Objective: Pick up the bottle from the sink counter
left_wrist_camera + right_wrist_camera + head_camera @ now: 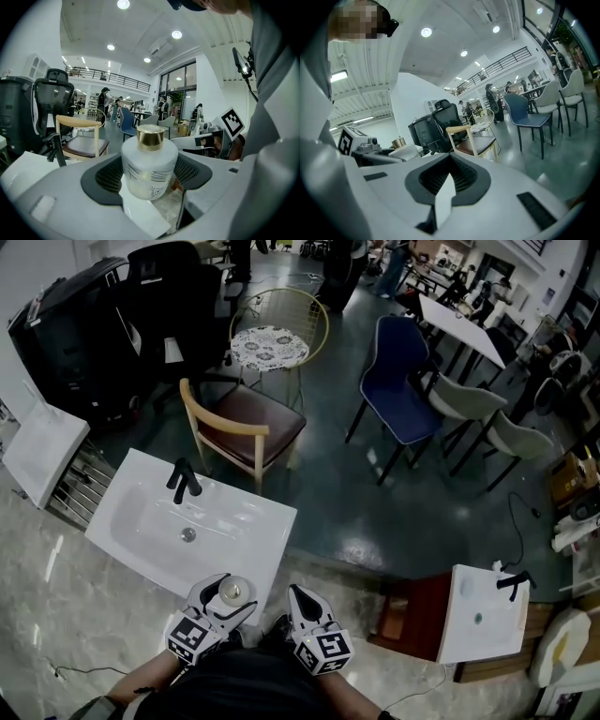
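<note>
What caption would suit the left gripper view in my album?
Left tool holding a frosted white bottle with a gold cap, a wooden chair behind.

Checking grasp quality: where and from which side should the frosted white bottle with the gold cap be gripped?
Grip the frosted white bottle across its wide round body, below the narrow gold cap, coming level from the white sink counter's near edge, where it is upright; the left gripper clamps there.
</note>
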Demonstrator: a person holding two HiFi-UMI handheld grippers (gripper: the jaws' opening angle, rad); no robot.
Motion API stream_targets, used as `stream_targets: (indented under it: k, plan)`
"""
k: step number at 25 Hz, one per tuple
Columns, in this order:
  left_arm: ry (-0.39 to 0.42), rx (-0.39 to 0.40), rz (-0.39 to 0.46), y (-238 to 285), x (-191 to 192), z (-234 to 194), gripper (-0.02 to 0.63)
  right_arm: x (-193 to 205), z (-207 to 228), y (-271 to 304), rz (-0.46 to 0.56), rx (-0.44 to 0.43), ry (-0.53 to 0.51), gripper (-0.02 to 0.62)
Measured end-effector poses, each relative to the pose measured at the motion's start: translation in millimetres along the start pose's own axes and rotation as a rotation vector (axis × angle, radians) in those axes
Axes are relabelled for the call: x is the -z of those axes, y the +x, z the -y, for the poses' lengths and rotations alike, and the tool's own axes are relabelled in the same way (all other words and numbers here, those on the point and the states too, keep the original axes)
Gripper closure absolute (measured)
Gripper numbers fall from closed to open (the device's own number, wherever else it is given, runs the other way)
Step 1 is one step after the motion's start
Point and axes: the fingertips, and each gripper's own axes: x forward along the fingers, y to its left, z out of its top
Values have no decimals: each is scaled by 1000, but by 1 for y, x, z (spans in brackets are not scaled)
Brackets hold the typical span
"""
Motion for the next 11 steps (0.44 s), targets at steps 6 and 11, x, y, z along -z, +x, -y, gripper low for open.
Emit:
stream_targets:
  k: [6,11]
  plan:
    - [-3,-9,-2,2,1,-3,273,2,2,-1,-1,2,9,595]
    - [-1,-6,-2,4,2,-5,273,4,3,3,-4,2,9,595]
